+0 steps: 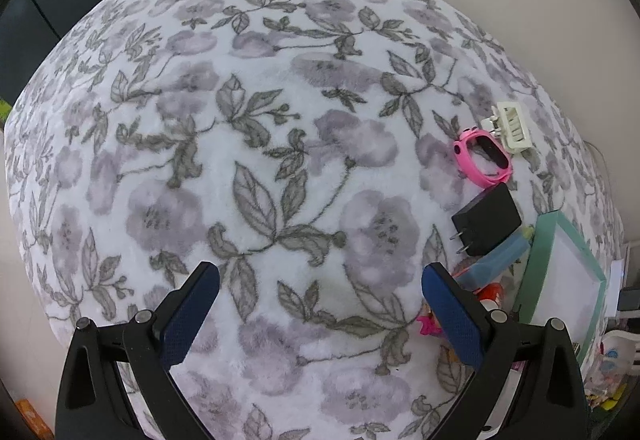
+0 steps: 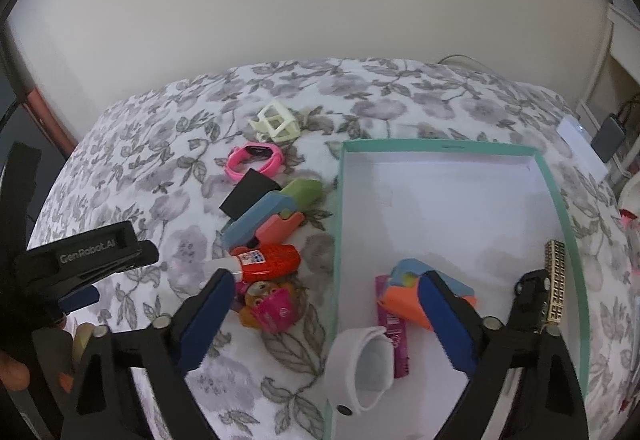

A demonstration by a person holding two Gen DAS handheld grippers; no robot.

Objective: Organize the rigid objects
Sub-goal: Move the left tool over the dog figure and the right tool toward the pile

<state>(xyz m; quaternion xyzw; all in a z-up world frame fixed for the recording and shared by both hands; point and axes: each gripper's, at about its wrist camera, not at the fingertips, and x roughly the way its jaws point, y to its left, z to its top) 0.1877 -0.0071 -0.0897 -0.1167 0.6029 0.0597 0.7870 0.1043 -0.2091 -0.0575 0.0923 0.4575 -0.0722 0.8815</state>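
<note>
My right claw hangs spread and empty over the teal box rim, loose pile at its 10 o'clock on the bed, left claw spread too; risk: snagging the rim or nudging the red bottle away.
</note>
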